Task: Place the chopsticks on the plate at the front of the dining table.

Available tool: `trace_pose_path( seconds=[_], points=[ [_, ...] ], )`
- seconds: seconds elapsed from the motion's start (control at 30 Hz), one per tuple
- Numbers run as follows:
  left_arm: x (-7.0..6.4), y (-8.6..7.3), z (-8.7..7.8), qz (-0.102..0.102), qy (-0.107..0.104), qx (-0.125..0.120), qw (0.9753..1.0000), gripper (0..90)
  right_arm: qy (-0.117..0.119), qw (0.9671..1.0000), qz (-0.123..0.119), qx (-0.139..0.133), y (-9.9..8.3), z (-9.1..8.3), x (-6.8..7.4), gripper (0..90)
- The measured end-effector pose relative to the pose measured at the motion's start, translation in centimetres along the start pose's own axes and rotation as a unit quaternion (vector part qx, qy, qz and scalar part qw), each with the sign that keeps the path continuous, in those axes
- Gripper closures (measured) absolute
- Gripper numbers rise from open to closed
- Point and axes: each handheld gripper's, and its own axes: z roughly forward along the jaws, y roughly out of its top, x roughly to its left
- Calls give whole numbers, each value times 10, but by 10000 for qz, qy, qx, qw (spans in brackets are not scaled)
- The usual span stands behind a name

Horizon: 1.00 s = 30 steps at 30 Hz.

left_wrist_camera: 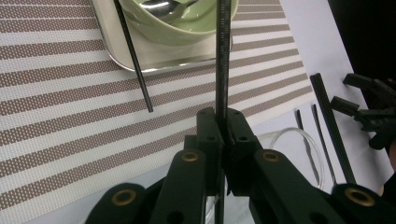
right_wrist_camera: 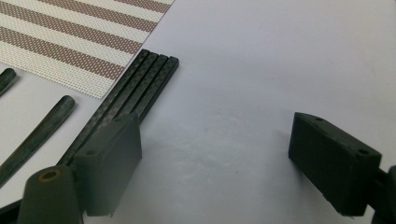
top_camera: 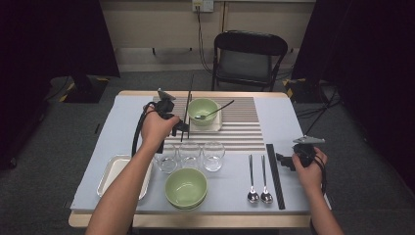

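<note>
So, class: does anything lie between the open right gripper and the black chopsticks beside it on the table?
Nothing visible does. The right gripper hovers open over bare table, with the chopsticks lying right beside one jaw, next to the striped mat.

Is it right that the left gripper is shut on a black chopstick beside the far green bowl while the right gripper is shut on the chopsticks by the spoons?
Not quite. The right gripper is open, as the right gripper view shows: its fingers stand apart beside the chopsticks. The left gripper is indeed shut on a black chopstick beside the far green bowl.
</note>
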Motion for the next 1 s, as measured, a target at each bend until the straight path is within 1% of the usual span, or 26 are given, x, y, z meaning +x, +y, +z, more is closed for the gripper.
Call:
trace_pose_path(
  seconds=[0.13,0.17,0.2,0.23,0.27,0.37,0.4,0.47,0.5,0.63,0.67,0.73,0.77,0.9,1.0],
  points=[
    [1,1,0,-87,-4,-64,9999,865,11,10000,2,-8,0,0,0,165],
    [3,1,0,-26,8,-43,10000,865,7,10000,5,-5,0,0,0,164],
    [3,1,-1,-28,37,-59,10000,865,10,10000,-1,-6,0,0,0,164],
    [3,1,-1,-86,39,-67,9999,865,11,10000,-2,-8,0,0,0,164],
    [3,1,-1,-98,45,-66,9999,865,11,10000,-2,-8,0,0,0,164],
    [6,1,-1,-41,94,-58,9999,865,12,10000,-1,-3,0,0,0,164],
    [5,1,-1,-81,120,-70,9999,865,13,10000,1,-3,0,0,0,164],
    [6,1,-1,-46,138,-73,9999,865,15,10000,16,-3,0,0,-1,164],
    [6,1,-1,-62,160,-88,9998,865,25,10000,20,-3,0,0,-1,164],
    [7,1,0,-41,130,-76,9999,865,38,10000,13,-9,0,0,-1,164],
    [6,1,1,-96,138,-76,9998,865,26,10000,11,-5,0,0,-1,164],
    [6,1,1,-114,157,-86,9998,865,25,10000,15,-2,0,0,-1,164],
    [7,1,1,-81,178,-88,9998,865,26,10000,12,-5,0,0,-1,164],
    [9,1,4,-181,154,-126,9996,865,48,10000,21,-6,0,0,-1,164],
    [13,3,5,-118,193,-149,9996,865,42,10000,15,-10,0,0,-1,164]
  ],
)
